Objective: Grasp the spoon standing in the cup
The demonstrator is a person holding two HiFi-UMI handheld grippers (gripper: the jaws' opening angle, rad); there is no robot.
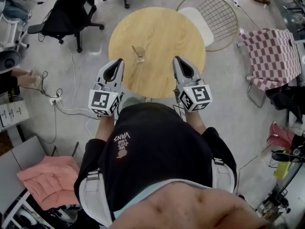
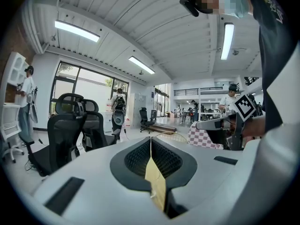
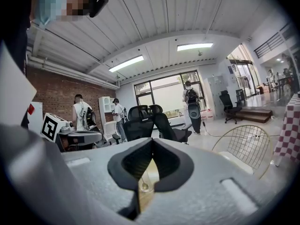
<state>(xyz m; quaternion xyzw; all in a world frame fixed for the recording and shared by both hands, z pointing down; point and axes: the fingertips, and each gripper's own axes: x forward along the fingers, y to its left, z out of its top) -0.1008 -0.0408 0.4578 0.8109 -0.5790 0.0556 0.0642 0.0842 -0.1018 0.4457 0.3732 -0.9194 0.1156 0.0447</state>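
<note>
Two empty, clenched tools, the grey left gripper [image 1: 119,61] and grey right gripper [image 1: 177,59], flank the clear cup [image 1: 139,58] and its thin spoon [image 1: 135,50] on the round wooden table [image 1: 164,35]. Approach is pending, and one gripper must open first.

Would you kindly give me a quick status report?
Left gripper and right gripper shut, empty. Spoon stands in cup, untouched. Nothing in the way.

Bright, even indoor light from ceiling strip lamps [image 2: 77,31] and big windows [image 3: 166,90]; soft shadows; both gripper views fisheye-bent with dark corners, left gripper [image 2: 151,142] body blurred up close.
</note>
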